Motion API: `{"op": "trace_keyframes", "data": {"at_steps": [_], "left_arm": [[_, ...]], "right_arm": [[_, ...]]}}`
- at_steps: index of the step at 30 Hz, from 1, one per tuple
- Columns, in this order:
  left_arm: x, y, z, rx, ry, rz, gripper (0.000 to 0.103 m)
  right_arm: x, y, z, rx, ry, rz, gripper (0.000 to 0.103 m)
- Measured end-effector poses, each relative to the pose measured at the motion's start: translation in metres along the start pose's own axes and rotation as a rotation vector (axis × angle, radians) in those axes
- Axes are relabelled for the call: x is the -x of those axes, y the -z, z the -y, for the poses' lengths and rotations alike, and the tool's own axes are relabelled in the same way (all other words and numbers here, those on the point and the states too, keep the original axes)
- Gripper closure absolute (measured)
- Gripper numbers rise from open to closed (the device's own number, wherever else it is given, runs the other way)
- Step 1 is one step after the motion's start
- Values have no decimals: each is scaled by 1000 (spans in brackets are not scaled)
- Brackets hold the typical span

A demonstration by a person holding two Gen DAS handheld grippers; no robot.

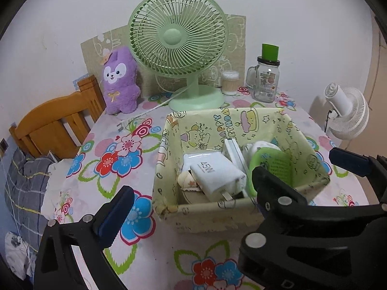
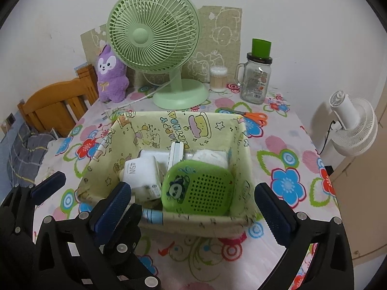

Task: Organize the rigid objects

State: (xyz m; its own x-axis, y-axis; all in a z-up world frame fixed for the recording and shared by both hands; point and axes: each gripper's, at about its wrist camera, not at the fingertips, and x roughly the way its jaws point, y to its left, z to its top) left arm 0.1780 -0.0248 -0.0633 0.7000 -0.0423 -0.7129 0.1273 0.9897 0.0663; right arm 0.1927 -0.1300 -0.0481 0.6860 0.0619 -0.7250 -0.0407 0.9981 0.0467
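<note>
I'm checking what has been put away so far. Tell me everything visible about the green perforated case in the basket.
The green perforated case is a rounded, glossy bright-green plastic piece. A grid of small holes covers its right part; a panda cartoon sits at its lower left. It stands tilted on edge at the basket's front right corner, leaning back against white items, with the white 45W charger beside it on the left. No fingers touch it.
</note>
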Motion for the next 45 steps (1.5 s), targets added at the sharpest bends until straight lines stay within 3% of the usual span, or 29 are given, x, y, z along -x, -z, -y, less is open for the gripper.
{"op": "trace_keyframes", "data": {"at_steps": [14,45], "left_arm": [[32,15,6,7,16,15,0],[120,36,4,68,-24,96,0]], "right_arm": [[39,22,19,-24,33,40,0],[131,52,56,-42,74,159,0]]}}
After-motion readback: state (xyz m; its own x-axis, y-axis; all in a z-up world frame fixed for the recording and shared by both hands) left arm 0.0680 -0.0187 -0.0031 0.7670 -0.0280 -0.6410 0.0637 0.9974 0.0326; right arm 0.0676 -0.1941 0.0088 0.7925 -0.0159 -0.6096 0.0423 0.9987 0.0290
